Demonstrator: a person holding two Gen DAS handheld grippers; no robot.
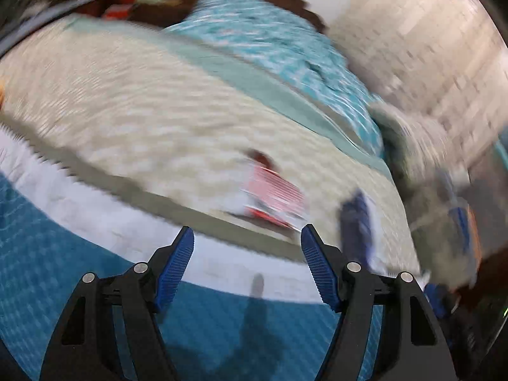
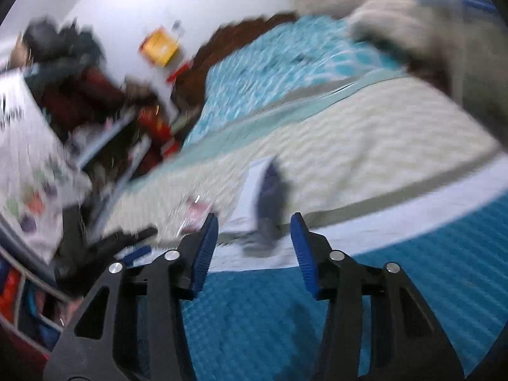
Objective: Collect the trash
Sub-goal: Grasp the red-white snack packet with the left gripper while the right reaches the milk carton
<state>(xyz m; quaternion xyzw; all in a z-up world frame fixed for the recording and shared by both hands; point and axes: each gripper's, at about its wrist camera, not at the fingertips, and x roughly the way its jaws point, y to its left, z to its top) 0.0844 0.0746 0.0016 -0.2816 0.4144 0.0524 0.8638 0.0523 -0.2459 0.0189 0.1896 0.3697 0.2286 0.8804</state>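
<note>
Blur smears both wrist views, so I report only what I can make out. My left gripper (image 1: pixel 247 247) is released, jaws spread wide with nothing between them, over the edge of a cream blanket (image 1: pixel 143 120) on a bed. A red-and-white wrapper (image 1: pixel 273 195) lies on that blanket just ahead of the right fingertip, with a dark blue scrap (image 1: pixel 355 222) beside it to the right. My right gripper (image 2: pixel 254 238) is likewise released and empty; the dark blue scrap (image 2: pixel 270 197) lies on white paper (image 2: pixel 254 187) just past its tips, wrapper (image 2: pixel 197 214) near the left finger. Teal matting (image 2: pixel 285 317) lies below.
</note>
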